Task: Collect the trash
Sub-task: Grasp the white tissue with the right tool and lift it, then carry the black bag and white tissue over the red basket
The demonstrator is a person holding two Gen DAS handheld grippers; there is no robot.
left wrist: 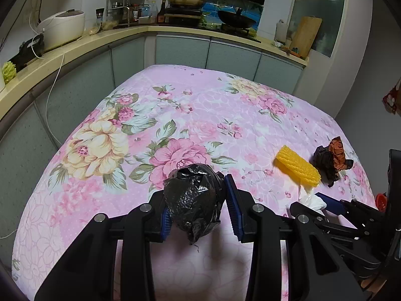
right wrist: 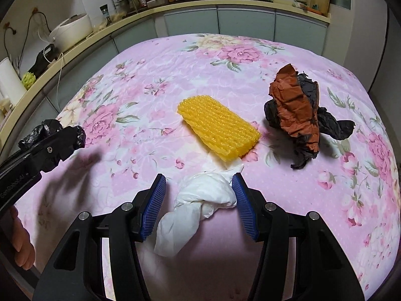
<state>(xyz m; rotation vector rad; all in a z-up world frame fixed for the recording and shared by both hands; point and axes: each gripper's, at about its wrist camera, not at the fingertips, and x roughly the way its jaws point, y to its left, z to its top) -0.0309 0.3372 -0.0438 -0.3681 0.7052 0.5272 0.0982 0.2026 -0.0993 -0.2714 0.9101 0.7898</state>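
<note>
- Now your left gripper pinches the black bag ball.
- Your right gripper is spread around the white bag, right pad touching.
- The yellow foam net lies just ahead.

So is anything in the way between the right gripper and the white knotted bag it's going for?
Nothing visible. The white knotted bag already lies between the right gripper's open fingers, one pad at its right side. The yellow foam net sits just beyond it; the left gripper, holding a black bag, is off to the side.
</note>
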